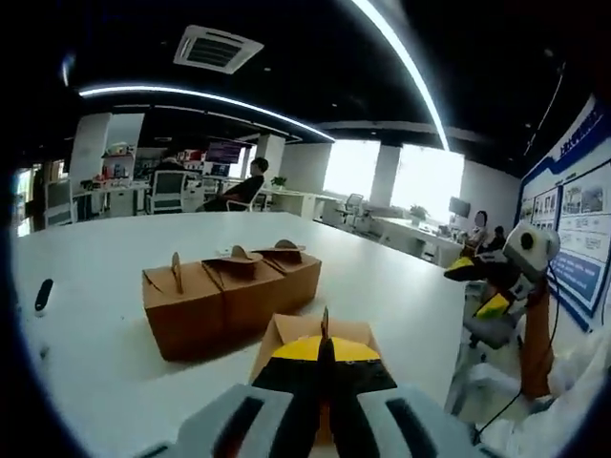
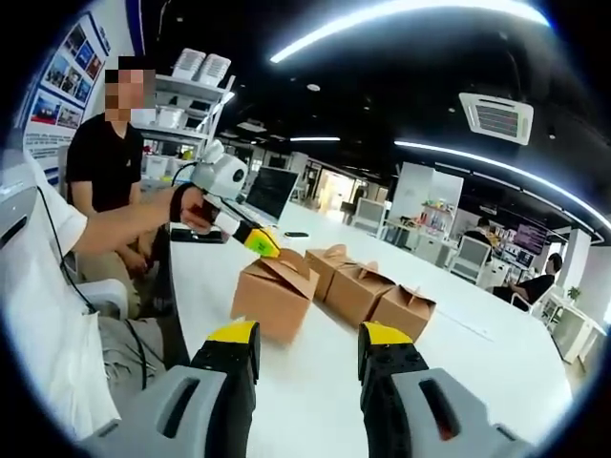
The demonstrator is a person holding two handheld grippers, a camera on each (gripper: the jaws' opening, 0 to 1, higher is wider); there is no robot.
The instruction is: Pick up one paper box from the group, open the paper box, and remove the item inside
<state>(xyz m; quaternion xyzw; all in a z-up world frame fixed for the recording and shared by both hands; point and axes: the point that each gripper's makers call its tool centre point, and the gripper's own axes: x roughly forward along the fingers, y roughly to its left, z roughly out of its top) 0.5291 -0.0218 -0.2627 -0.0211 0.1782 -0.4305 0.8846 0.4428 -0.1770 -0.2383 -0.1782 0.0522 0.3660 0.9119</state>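
Observation:
Four brown paper boxes with fold-up handles stand on the white table (image 1: 105, 334). Three form a row (image 1: 229, 291) (image 2: 361, 286). The fourth box (image 1: 301, 336) (image 2: 277, 291) stands apart, nearest my left gripper (image 1: 325, 355), whose yellow-tipped jaws are shut on its top handle. In the right gripper view the left gripper (image 2: 260, 240) comes in from the left onto that box's top. My right gripper (image 2: 307, 339) is open and holds nothing, well short of the boxes. It also hangs off the table's right edge in the left gripper view (image 1: 477, 284).
A small black object (image 1: 43, 291) lies at the table's left. A person in a black shirt (image 2: 105, 162) sits beyond the table edge by shelves. A laptop (image 2: 272, 191) stands further back. Desks, chairs and seated people fill the background.

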